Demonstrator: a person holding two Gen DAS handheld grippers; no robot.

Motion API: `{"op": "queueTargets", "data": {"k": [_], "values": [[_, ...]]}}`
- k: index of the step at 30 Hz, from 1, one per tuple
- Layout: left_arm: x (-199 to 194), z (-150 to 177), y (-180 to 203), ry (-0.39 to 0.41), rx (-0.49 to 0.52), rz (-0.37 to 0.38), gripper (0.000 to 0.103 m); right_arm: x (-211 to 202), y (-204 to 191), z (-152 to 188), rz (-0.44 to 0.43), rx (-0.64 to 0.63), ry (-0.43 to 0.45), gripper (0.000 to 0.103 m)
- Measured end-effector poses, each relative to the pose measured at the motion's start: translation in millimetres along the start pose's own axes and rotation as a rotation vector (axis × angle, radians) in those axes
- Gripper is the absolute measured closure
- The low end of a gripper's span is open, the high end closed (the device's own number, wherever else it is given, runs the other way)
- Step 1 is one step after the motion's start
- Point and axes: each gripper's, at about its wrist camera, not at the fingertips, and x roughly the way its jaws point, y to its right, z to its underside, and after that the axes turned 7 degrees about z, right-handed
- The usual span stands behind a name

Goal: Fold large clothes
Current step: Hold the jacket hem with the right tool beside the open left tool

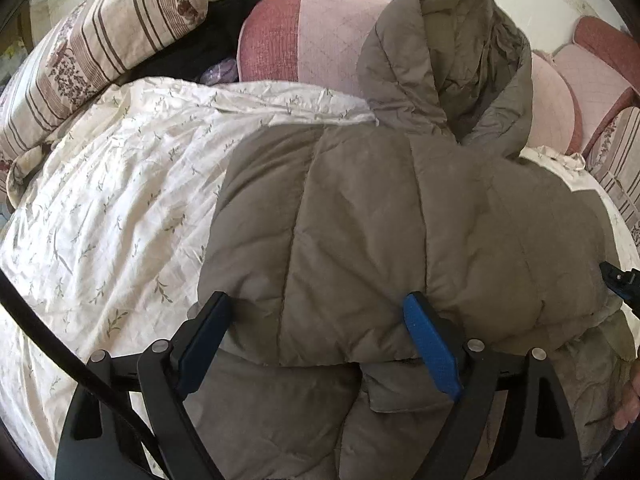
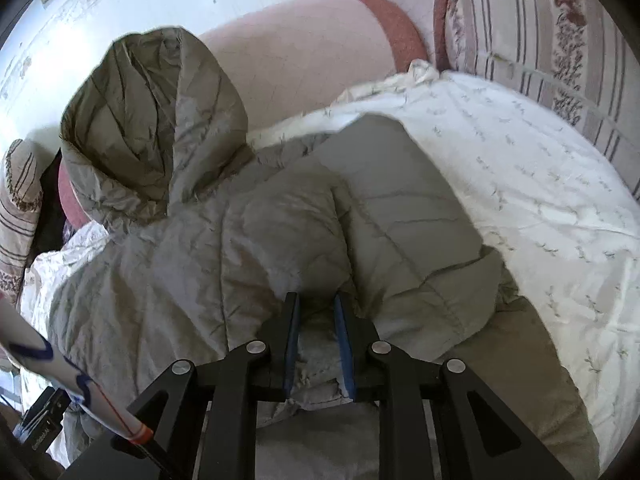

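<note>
Jacket [image 1: 380,220] folded; left claw [image 1: 320,336] wide astride hem, right claw [image 2: 316,340] pinching fabric.

The jacket [image 1: 400,220] lies on the quilt [image 1: 120,200], hood [image 1: 452,60] against the headboard [image 1: 320,36] behind.

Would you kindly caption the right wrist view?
Hand-held gripper pinching a fold of the hooded jacket on the quilt.

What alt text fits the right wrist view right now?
The right hand-held gripper is closed on a bunched fold of the olive puffer jacket, which lies on a white floral quilt. Its hood rests against a pink headboard.
</note>
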Motion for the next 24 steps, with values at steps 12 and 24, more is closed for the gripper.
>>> {"op": "queueTargets", "data": {"k": [12,24], "values": [[0,1,14,0.017,0.047,0.0,0.016,-7,-16,3,-0.026,-0.039,-0.003,0.082],[7,4,18,-0.01,0.071,-0.016,0.015,7,-19,7,-0.019,-0.071,-0.049,0.081]]}}
